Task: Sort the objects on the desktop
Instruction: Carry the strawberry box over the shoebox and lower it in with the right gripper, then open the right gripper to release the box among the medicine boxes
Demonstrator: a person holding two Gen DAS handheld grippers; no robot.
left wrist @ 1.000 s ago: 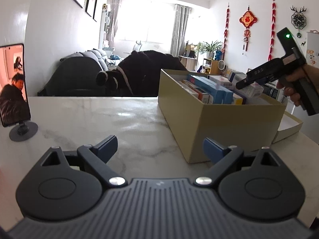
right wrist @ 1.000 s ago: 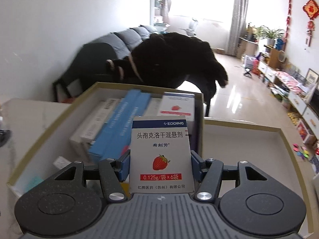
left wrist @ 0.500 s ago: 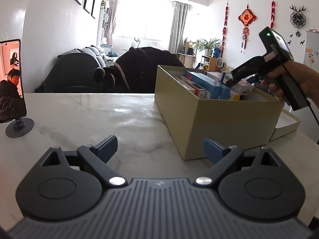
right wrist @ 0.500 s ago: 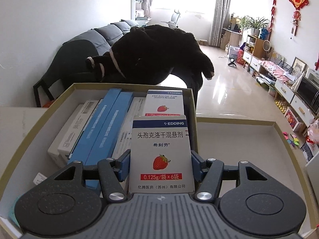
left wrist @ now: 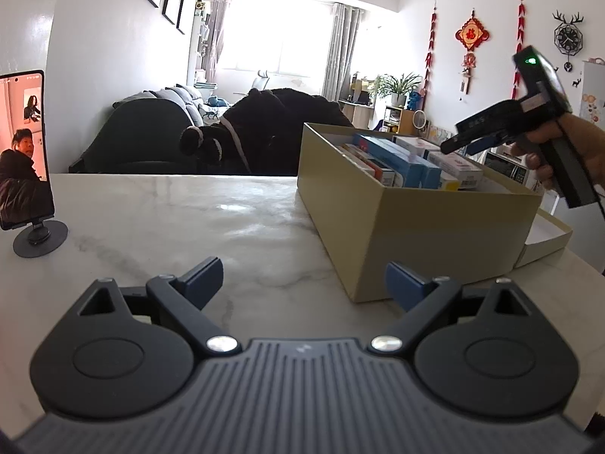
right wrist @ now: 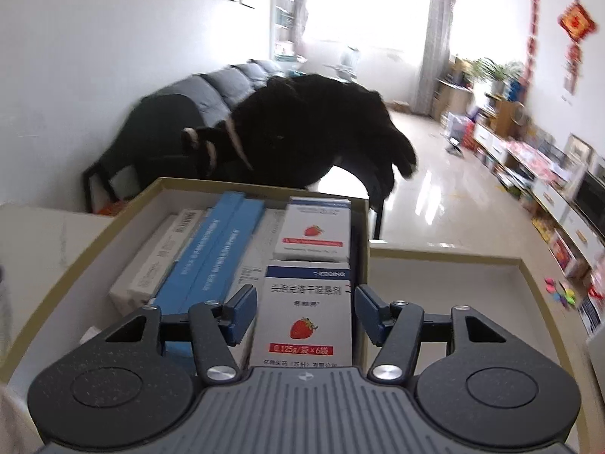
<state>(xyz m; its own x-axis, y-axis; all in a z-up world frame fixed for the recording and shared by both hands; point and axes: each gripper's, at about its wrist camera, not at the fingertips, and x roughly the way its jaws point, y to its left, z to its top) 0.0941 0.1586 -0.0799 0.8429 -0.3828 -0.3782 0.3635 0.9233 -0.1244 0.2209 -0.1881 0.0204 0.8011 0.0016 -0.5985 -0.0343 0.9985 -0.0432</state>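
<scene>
right claw (right wrist: 304, 312) closing around strawberry carton (right wrist: 304, 317)

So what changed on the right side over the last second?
The right gripper let go of the strawberry box. It was clamped between the pads; now it sits lower in the tan bin, in front of the other strawberry box, pads clear of its sides. The jaws are closing, with the box between them. The left gripper is unchanged, open and empty.

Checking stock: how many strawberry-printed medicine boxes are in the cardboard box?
2: one strawberry box between the right gripper pads, one strawberry box behind it at the cardboard box wall. Others may be hidden.
</scene>
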